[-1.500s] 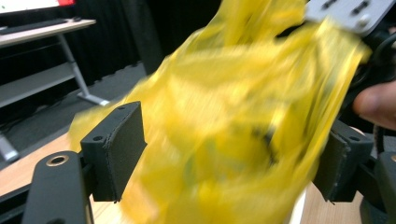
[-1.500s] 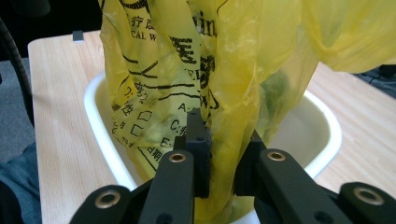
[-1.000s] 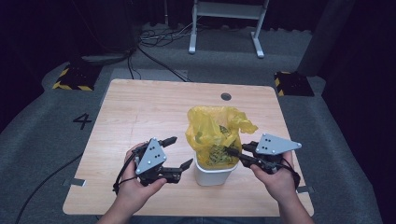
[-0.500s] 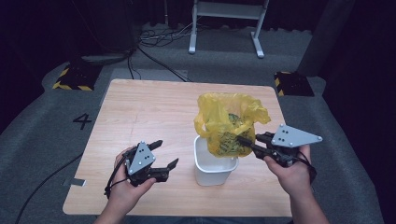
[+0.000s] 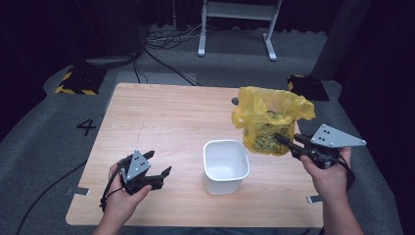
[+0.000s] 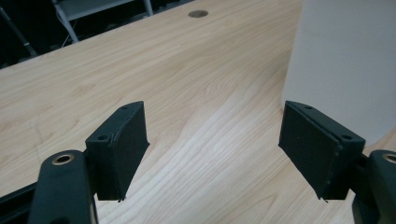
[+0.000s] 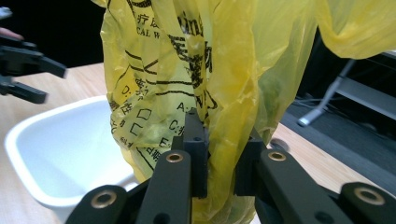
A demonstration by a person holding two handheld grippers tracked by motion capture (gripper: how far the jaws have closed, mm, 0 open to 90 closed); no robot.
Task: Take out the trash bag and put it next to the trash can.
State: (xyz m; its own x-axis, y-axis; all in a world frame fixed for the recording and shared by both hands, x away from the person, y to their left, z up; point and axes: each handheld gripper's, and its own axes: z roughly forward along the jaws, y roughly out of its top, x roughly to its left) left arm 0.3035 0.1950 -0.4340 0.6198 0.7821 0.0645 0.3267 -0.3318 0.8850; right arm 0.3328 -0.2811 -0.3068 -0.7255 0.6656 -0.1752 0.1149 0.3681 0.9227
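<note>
A yellow plastic bag (image 5: pixel 268 120) with black print hangs in the air, up and to the right of a white bin (image 5: pixel 225 165) that stands empty on the wooden table (image 5: pixel 166 117). My right gripper (image 5: pixel 281 140) is shut on the bag's lower side; in the right gripper view the jaws pinch a fold of the yellow bag (image 7: pixel 205 93), with the white bin (image 7: pixel 56 149) at the left. My left gripper (image 5: pixel 157 164) stands open low over the table, left of the bin. Nothing sits between its pads (image 6: pixel 123 144), and the bin's wall (image 6: pixel 345 60) rises at the right.
A round cable hole (image 5: pixel 235 101) lies near the table's far edge. Tape strips (image 5: pixel 79 191) mark the front corners. Grey carpet, cables and a white frame stand (image 5: pixel 235 24) lie beyond the table. The other hand's gripper (image 7: pixel 23 60) shows far left in the right gripper view.
The right gripper has lifted the yellow bag out of the white bin and carried it up and to the right. The left gripper has let go of the bin and drawn back left and down.
</note>
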